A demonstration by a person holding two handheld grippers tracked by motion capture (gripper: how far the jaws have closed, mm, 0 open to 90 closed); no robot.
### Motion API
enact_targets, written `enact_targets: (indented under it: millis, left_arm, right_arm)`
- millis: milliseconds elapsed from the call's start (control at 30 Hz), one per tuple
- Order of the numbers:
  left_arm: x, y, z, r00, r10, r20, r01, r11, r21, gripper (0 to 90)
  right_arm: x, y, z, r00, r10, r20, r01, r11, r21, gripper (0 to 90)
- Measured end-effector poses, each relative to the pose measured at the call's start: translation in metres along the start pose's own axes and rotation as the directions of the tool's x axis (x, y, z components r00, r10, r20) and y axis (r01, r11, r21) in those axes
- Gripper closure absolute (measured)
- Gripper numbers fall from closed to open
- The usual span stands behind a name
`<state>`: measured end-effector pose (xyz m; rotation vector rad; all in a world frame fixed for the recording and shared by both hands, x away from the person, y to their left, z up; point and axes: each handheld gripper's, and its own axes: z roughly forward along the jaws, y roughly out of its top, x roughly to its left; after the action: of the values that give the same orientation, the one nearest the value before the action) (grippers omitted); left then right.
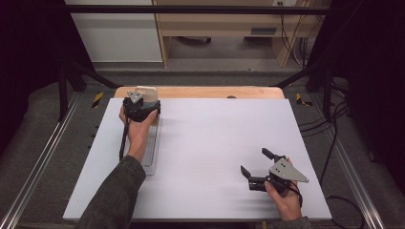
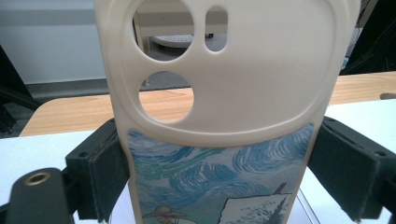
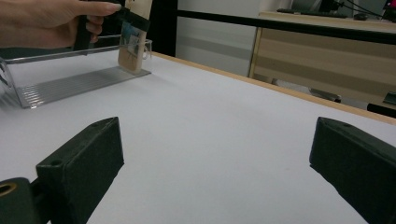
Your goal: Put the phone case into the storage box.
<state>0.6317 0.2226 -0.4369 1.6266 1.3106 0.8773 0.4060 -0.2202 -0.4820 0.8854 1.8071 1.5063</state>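
Observation:
A cream phone case point(image 2: 224, 93) with a blue swirling painting on its back stands upright, its camera cut-outs at the top. My left gripper point(image 2: 219, 172) is shut on its two sides. In the high view this gripper point(image 1: 141, 109) is at the table's far left with the case point(image 1: 147, 93) sticking up past it. The case's point(image 3: 133, 46) lower end meets the far end of a clear ribbed rack point(image 3: 70, 81). My right gripper point(image 1: 254, 160) rests low at the front right, open and holding nothing, its jaws point(image 3: 215, 163) wide apart over the bare white surface.
The clear rack point(image 1: 152, 152) runs lengthwise under my left forearm. A white board point(image 1: 215, 138) covers the wooden table, whose edge point(image 1: 210, 91) shows at the back. Beyond it are wooden furniture and cables on the floor.

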Motion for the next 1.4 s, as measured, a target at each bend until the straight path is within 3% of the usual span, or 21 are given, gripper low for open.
enact_targets:
  millis: [733, 1400]
  left_arm:
    - [0.0021, 0.0008, 0.0012, 0.9998, -0.017, -0.005, 0.017, 0.9998, 0.01, 11.4]
    - [0.0025, 0.0038, 0.0039, 1.0, -0.007, -0.005, 0.007, 0.9994, 0.034, 11.0]
  right_arm:
    - [0.0003, -0.0003, 0.0004, 1.0, 0.001, -0.001, -0.001, 1.0, 0.004, 2.9]
    - [0.0008, -0.0004, 0.0006, 1.0, 0.003, -0.002, -0.003, 1.0, 0.006, 2.9]
